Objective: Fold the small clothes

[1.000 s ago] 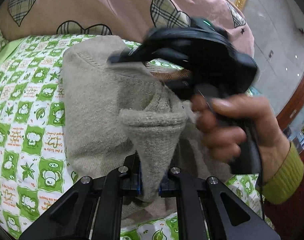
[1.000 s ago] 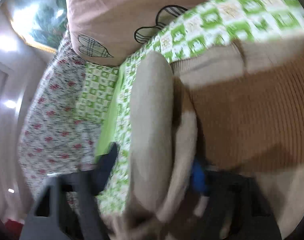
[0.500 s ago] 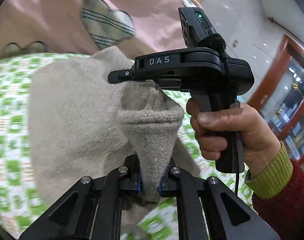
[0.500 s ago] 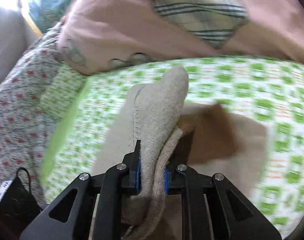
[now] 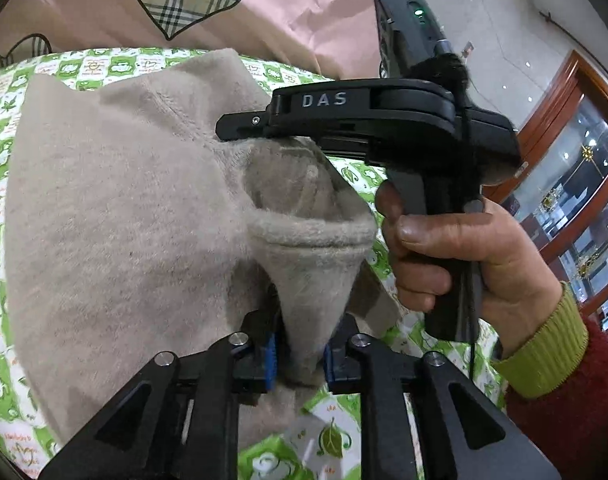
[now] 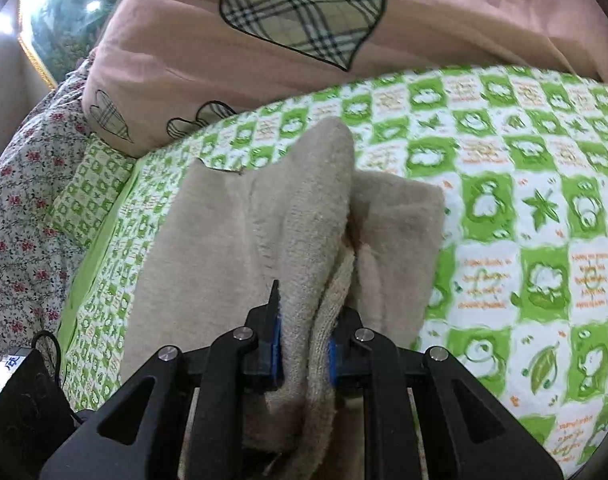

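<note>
A beige knit sweater (image 5: 124, 220) lies partly folded on the green-and-white checked sheet (image 6: 504, 200). My left gripper (image 5: 300, 360) has a raised fold of the sweater between its blue pads; its jaws are opening and the pads no longer squeeze the cloth. My right gripper (image 6: 304, 354) is shut on another bunched fold of the sweater (image 6: 224, 240), lifted off the sheet. In the left wrist view the right gripper (image 5: 240, 124) shows from the side just beyond that fold, held by a hand (image 5: 464, 248) in a yellow-green cuff.
A pink quilt (image 6: 224, 40) with plaid hearts is heaped along the far side of the bed. Floral fabric (image 6: 16, 200) lies at the left. A black box with a cable (image 6: 20, 400) sits near the right gripper. A wooden glass cabinet (image 5: 576, 160) stands off to the right.
Both grippers carried their folds across the sweater, covering the brown ribbed part. The left pads have spread apart around the cloth. The right pads closed tighter on theirs.
</note>
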`<state>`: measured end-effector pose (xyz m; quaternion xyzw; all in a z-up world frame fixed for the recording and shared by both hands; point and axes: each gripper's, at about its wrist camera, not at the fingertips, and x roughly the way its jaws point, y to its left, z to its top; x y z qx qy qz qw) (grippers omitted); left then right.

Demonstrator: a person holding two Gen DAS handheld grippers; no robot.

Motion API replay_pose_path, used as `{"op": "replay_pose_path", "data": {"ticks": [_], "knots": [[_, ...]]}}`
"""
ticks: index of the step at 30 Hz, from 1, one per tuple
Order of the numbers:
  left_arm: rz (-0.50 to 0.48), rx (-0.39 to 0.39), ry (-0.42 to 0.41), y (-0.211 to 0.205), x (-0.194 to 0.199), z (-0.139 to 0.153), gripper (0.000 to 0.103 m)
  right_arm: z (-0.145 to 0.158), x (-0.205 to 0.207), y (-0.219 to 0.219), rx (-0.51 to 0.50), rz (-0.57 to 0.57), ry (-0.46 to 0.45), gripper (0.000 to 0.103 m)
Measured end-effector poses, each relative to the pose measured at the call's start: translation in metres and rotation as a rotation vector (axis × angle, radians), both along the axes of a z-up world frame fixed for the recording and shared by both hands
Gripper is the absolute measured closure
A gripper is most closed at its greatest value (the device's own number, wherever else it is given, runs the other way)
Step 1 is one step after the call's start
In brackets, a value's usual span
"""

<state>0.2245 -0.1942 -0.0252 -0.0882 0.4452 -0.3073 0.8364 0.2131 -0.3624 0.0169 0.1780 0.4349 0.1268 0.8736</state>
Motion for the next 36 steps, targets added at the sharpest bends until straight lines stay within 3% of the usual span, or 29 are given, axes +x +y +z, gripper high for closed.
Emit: {"op": "replay_pose_path", "data": {"ticks": [5, 7, 9, 10, 13, 15, 20, 22, 25, 26, 27, 28, 30, 36], "knots": [[-0.019, -0.006, 0.008, 0.020, -0.019, 0.012, 0.057, -0.005, -0.006, -0.008, -0.010, -0.032, 0.030, 0.075], [0.010, -0.015, -0.005, 0.043, -0.027, 0.021, 0.041, -0.002, -0.018, -0.016, -0.020, -0.065, 0.017, 0.069], [0.060, -0.020, -0.013, 0.067, -0.028, 0.026, 0.033, 0.002, -0.031, -0.024, -0.053, -0.114, 0.013, 0.041], [0.087, -0.017, -0.007, 0.077, -0.020, 0.026, 0.025, 0.003, -0.037, -0.027, -0.057, -0.138, 0.013, 0.037], [0.185, -0.025, 0.035, 0.110, -0.002, 0.019, 0.022, 0.002, -0.047, -0.037, 0.043, -0.141, 0.021, 0.035], [0.234, -0.058, 0.120, 0.127, 0.023, 0.007, 0.022, -0.004, -0.046, -0.040, 0.101, -0.133, 0.045, 0.031], [0.247, -0.163, 0.266, 0.139, 0.076, -0.025, 0.021, -0.021, -0.035, -0.034, 0.188, -0.094, 0.105, 0.027], [0.229, -0.243, 0.326, 0.140, 0.099, -0.042, 0.016, -0.031, -0.029, -0.029, 0.176, -0.087, 0.136, 0.027], [0.209, -0.286, 0.339, 0.135, 0.120, -0.056, 0.019, -0.035, -0.026, -0.019, 0.163, -0.073, 0.141, 0.027], [0.204, -0.269, 0.317, 0.132, 0.123, -0.055, 0.023, -0.036, -0.025, -0.015, 0.162, -0.065, 0.148, 0.034], [0.195, -0.242, 0.296, 0.126, 0.122, -0.053, 0.032, -0.037, -0.024, -0.012, 0.168, -0.055, 0.154, 0.051], [0.187, -0.228, 0.284, 0.123, 0.123, -0.053, 0.039, -0.037, -0.023, -0.007, 0.168, -0.049, 0.162, 0.055], [0.180, -0.246, 0.263, 0.128, 0.118, -0.048, 0.048, -0.029, -0.026, 0.002, 0.134, -0.050, 0.144, 0.066], [0.193, -0.204, 0.180, 0.161, 0.048, -0.005, 0.050, -0.003, -0.044, 0.044, 0.175, -0.008, 0.083, 0.071]]}}
